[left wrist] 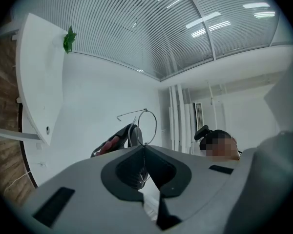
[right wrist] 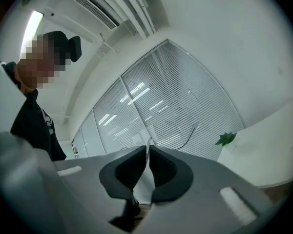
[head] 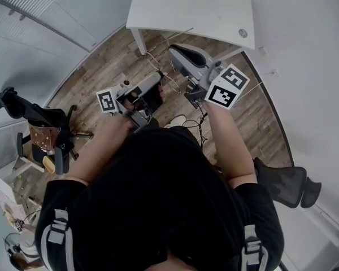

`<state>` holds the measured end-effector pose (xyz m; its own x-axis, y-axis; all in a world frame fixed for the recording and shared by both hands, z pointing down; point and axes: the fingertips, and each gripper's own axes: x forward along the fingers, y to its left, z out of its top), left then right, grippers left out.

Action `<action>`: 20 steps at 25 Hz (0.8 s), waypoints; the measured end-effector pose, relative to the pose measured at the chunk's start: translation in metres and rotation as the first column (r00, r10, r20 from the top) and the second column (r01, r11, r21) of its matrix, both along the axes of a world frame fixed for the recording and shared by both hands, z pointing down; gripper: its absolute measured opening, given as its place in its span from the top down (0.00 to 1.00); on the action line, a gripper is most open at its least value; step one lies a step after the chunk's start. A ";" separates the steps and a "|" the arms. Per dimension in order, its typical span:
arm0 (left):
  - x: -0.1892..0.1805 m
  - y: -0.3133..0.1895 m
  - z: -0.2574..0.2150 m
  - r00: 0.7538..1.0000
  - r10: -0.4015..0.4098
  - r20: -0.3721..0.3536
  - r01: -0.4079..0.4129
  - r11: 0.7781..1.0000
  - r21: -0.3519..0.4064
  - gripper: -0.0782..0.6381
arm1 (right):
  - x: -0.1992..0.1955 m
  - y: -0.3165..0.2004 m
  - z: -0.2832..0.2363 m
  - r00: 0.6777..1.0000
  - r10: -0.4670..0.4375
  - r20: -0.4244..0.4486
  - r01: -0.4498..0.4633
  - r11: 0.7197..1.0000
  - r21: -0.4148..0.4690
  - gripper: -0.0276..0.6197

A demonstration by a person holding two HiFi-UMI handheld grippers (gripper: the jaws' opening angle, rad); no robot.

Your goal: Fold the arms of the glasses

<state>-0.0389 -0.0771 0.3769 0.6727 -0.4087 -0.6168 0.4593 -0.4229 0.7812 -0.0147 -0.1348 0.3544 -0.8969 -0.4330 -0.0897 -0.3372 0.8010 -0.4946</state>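
Between left gripper (left wrist: pixel 142 147) and right gripper (right wrist: pixel 148 152), glasses (left wrist: pixel 156 126), arm toward table (left wrist: pixel 39 82)

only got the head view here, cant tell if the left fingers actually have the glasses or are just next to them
Observer: The left gripper has its fingers shut on the thin metal wire-frame glasses, just below one round lens.
Operator: ok and the right one, is it holding anything
Observer: The right gripper is shut on a thin wire of the frame; a curved arm end shows beyond it.
Operator: is any arm sticking out
Observer: Yes, in the left gripper view a hooked arm runs sideways from the top of the lens.
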 end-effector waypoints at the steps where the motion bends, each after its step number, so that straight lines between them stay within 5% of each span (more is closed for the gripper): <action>1: 0.000 0.000 0.000 1.000 0.002 -0.001 -0.002 1.000 0.000 0.87 | -0.003 0.001 -0.001 1.000 -0.009 0.006 0.009 1.000 -0.004 0.94; 11: 0.002 0.001 -0.003 1.000 0.024 -0.011 -0.024 1.000 0.008 0.87 | -0.021 0.011 -0.007 0.989 -0.144 0.034 0.145 0.989 -0.024 0.94; 20: 0.003 0.002 -0.010 0.999 0.047 -0.028 -0.046 0.999 0.027 0.87 | -0.035 0.020 -0.014 0.945 -0.294 0.143 0.309 0.946 -0.096 0.94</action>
<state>-0.0358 -0.0747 0.3672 0.6728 -0.3605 -0.6460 0.5006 -0.4211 0.7564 -0.0496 -0.1146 0.3402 -0.9718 -0.1582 -0.1748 -0.0185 0.7901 -0.6127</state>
